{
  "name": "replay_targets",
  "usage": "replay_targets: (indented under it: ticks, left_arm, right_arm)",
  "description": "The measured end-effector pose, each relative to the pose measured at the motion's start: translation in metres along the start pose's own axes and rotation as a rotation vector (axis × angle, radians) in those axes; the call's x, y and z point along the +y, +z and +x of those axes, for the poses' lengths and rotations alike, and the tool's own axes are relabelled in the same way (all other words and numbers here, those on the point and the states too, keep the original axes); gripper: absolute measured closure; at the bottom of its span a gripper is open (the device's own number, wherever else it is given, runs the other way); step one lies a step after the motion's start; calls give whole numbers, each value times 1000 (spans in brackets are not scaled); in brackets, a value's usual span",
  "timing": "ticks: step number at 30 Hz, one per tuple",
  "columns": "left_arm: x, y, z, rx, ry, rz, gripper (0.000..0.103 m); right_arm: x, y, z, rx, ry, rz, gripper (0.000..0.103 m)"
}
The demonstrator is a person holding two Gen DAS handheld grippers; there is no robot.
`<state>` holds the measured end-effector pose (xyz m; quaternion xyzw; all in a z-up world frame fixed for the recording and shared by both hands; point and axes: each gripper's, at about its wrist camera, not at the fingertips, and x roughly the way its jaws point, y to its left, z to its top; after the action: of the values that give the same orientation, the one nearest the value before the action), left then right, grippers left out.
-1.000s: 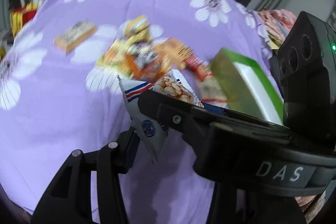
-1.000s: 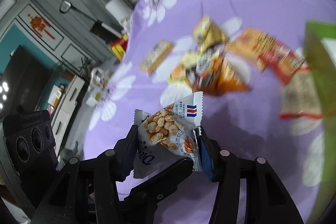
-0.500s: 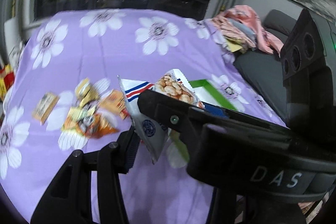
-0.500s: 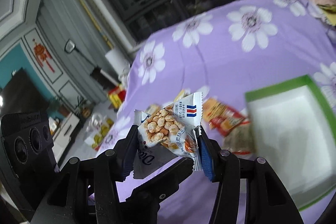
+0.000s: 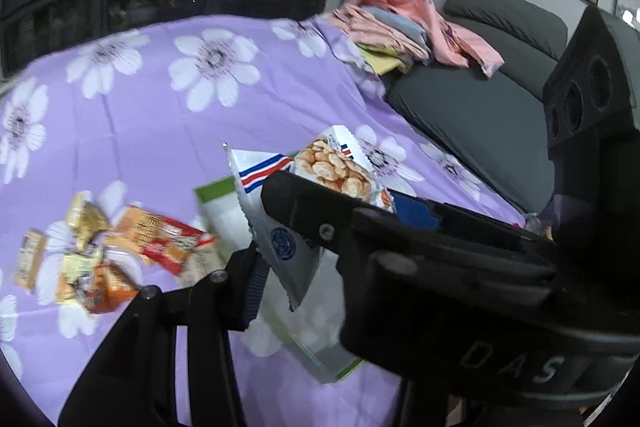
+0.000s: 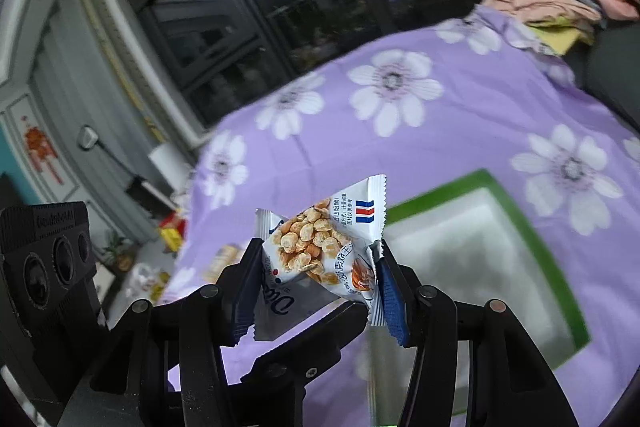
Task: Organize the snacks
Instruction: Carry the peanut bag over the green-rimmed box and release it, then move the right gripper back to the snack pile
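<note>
Packet (image 6: 320,251) is clamped by right gripper (image 6: 316,291) | box (image 6: 480,255) seen at 3 o'clock | left gripper's (image 5: 320,267) state cannot be told

free: tray (image 6: 556,263) interior open | obstacle: snack pile (image 5: 104,259) beside tray's left rim
</note>
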<state>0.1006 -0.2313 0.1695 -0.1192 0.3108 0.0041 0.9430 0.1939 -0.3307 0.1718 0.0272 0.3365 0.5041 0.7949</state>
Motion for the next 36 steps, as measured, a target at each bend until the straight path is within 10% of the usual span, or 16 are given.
replay_targets:
  ticks: [27,33,36]
  left_arm:
    - [16,-25,146,368,-105,-155,67]
    - [28,-18,103,258,-65,-109,24]
    - [47,-15,75,215,-40,-137,21]
  right_arm:
    - [-103,-27,75,279,-282,180,37]
    - [-93,-20,62,211,-287,169,12]
    - [-85,-15,55,175,-282,163,11]
